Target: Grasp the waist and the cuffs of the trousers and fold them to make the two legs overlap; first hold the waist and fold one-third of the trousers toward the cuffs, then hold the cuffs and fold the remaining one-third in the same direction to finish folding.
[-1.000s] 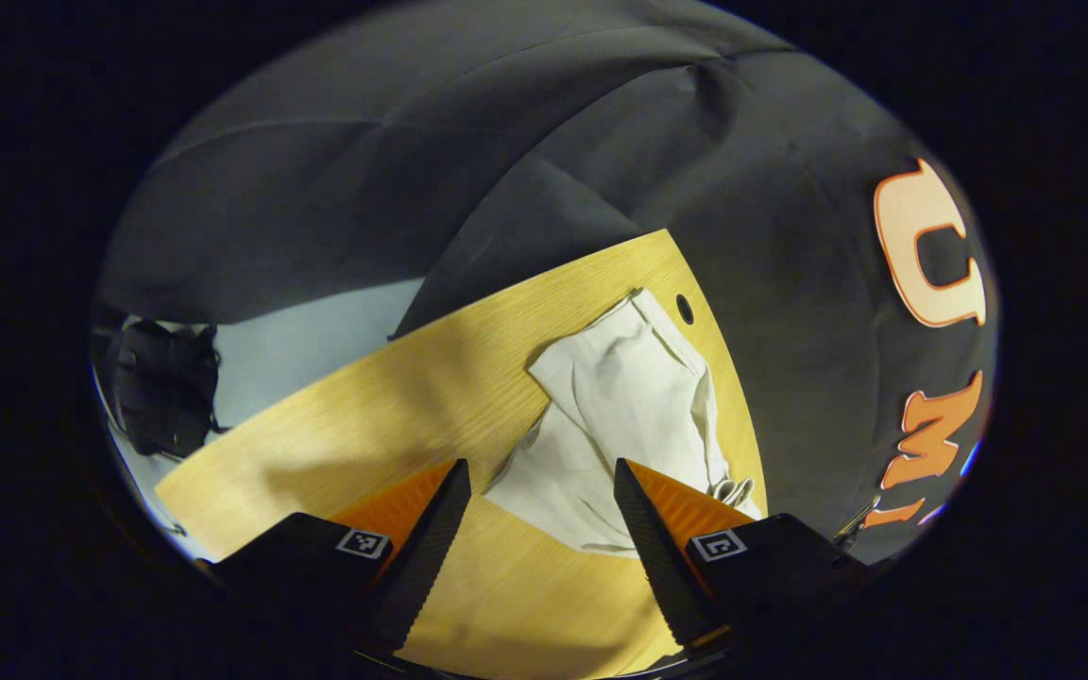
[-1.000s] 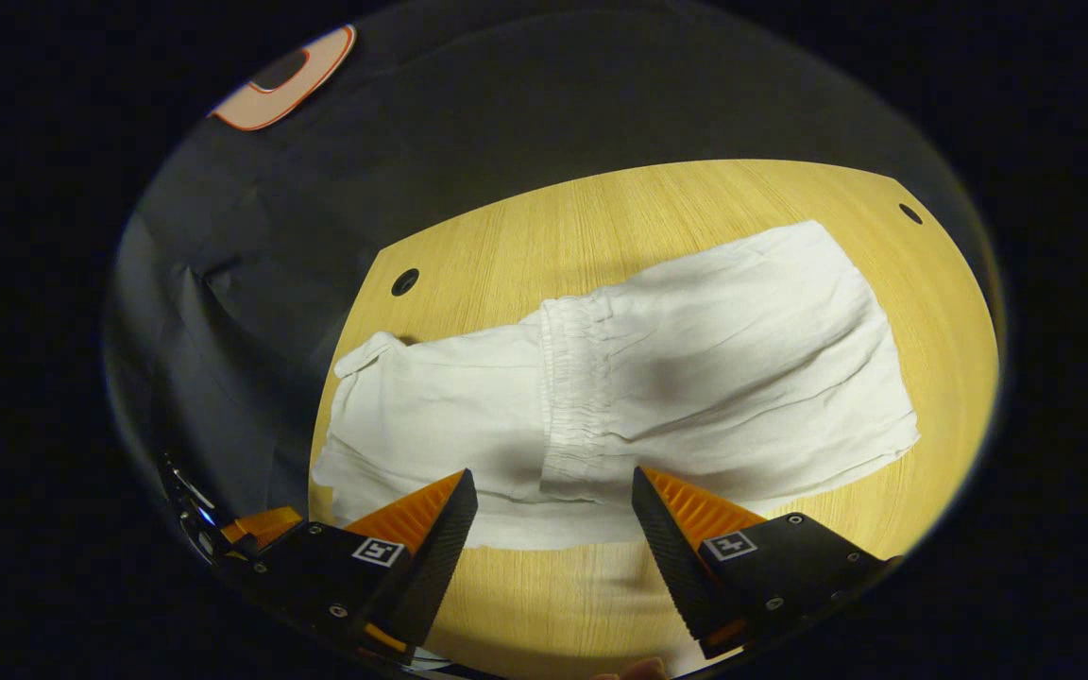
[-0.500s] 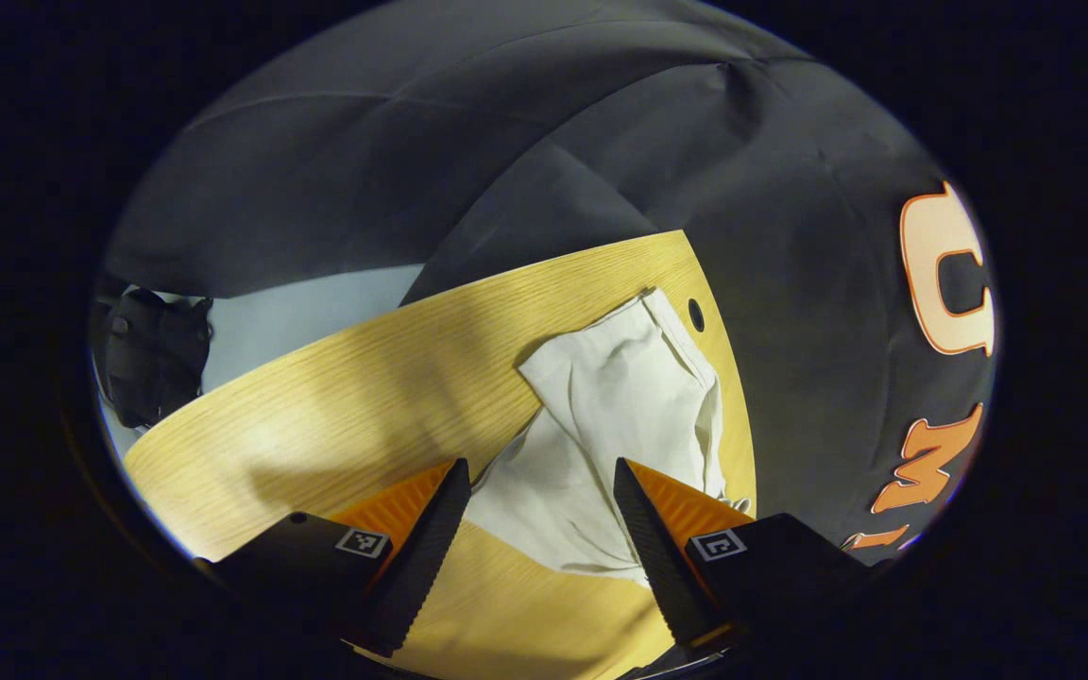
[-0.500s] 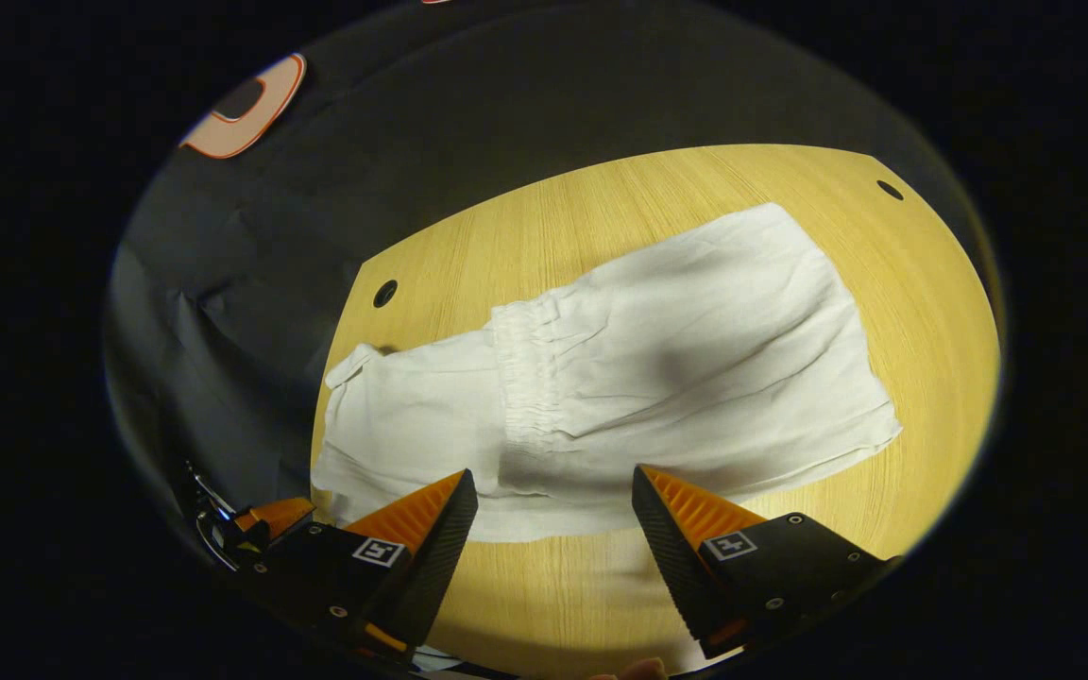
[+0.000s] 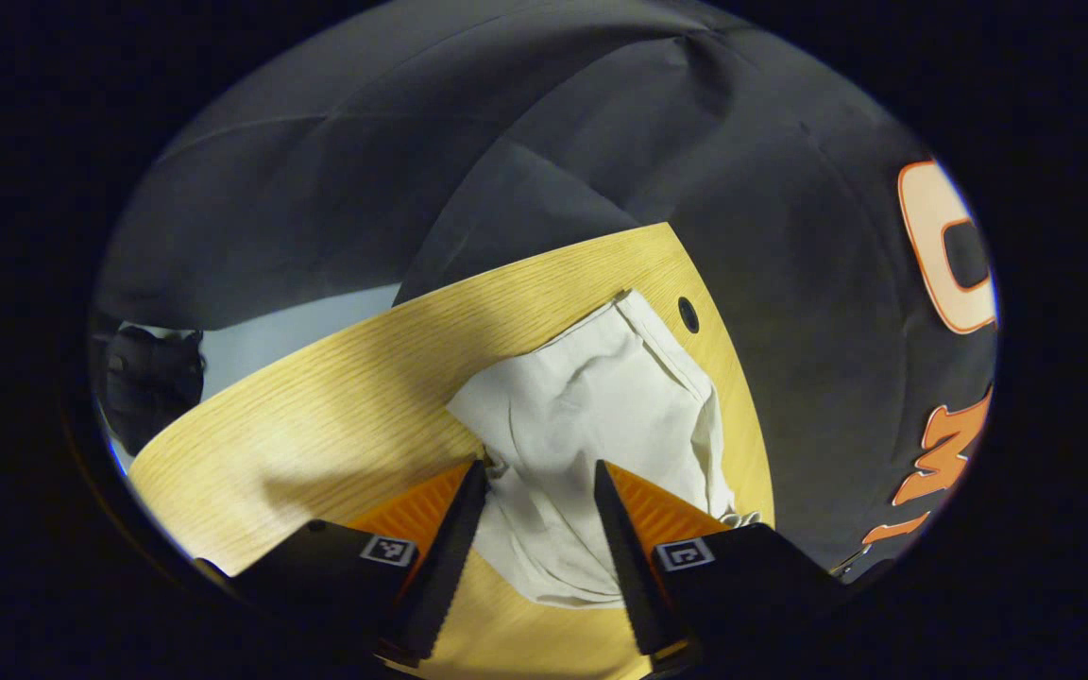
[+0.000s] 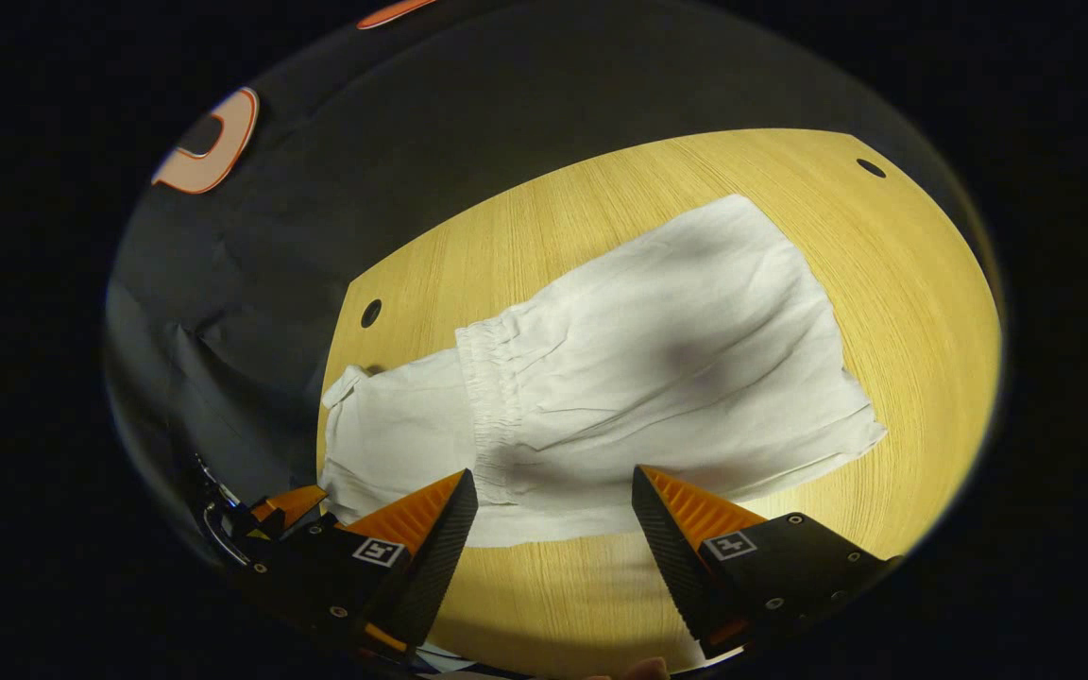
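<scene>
White trousers (image 6: 638,368) lie flat on a light wooden tabletop (image 6: 922,312), legs overlapped, with the elastic waist (image 6: 485,397) folded over onto the legs. In the right gripper view, the right gripper (image 6: 549,515) hovers above the near edge of the trousers, fingers spread apart and holding nothing. In the left gripper view, the left gripper (image 5: 535,515) is low at one end of the trousers (image 5: 601,425), fingers parted with cloth lying between them; whether they touch the fabric cannot be told. A small round hole (image 5: 688,314) in the tabletop (image 5: 317,434) sits just beside the cloth.
</scene>
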Available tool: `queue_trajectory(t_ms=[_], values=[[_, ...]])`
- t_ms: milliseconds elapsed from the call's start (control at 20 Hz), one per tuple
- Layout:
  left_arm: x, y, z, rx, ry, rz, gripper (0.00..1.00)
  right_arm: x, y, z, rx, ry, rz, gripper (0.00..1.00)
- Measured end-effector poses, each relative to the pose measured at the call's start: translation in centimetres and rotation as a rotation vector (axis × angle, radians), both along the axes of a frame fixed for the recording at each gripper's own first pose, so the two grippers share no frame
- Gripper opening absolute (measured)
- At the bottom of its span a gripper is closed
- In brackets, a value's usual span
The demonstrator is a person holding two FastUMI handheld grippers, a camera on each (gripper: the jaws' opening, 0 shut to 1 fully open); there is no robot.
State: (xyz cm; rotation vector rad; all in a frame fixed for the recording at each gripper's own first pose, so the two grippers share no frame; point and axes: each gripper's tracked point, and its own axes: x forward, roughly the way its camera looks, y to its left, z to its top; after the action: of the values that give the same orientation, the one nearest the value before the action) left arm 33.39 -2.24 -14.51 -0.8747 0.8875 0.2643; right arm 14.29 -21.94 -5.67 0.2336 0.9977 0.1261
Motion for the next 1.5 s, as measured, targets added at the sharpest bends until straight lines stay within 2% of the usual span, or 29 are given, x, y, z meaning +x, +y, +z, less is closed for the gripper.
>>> queue_trajectory(t_ms=[50,100,150,200,350,450,750,1000,1150,1500], values=[[0.3,0.0,-0.6,0.02,0.019,-0.007,0.82,0.0,-0.3,-0.1,-0.002,0.001,-0.002,0.99],[0.3,0.1,-1.1,0.035,0.056,-0.01,0.6,0.0,-0.6,-0.1,-0.003,0.001,-0.005,0.99],[1.6,0.0,-2.0,0.05,0.037,-0.001,0.39,-0.1,-0.9,-0.2,-0.006,0.001,-0.006,0.99],[1.0,-0.2,-1.7,0.055,0.029,-0.002,0.17,-0.2,-1.2,-0.2,-0.011,0.0,-0.007,0.99],[1.0,-0.4,-1.4,0.035,0.019,0.009,0.06,-0.5,-2.0,-0.2,-0.021,-0.003,-0.004,0.99],[1.3,-0.6,-0.1,0.044,-0.019,0.014,0.04,-0.8,-2.5,0.3,-0.016,-0.016,-0.004,0.99],[3.6,-4.5,9.1,0.154,-0.229,-0.093,0.04,-1.0,-6.3,2.5,-0.069,-0.093,0.002,0.99],[5.9,-12.5,17.5,0.206,-0.4,-0.224,0.05,-0.9,-9.7,4.0,-0.061,-0.131,-0.005,0.99],[7.1,-18.2,21.0,0.186,-0.468,-0.283,0.04,-0.9,-12.4,4.7,-0.053,-0.147,-0.017,0.99],[7.9,-29.6,24.0,0.171,-0.525,-0.396,0.04,-0.8,-19.2,6.4,0.009,-0.153,-0.081,0.99]])
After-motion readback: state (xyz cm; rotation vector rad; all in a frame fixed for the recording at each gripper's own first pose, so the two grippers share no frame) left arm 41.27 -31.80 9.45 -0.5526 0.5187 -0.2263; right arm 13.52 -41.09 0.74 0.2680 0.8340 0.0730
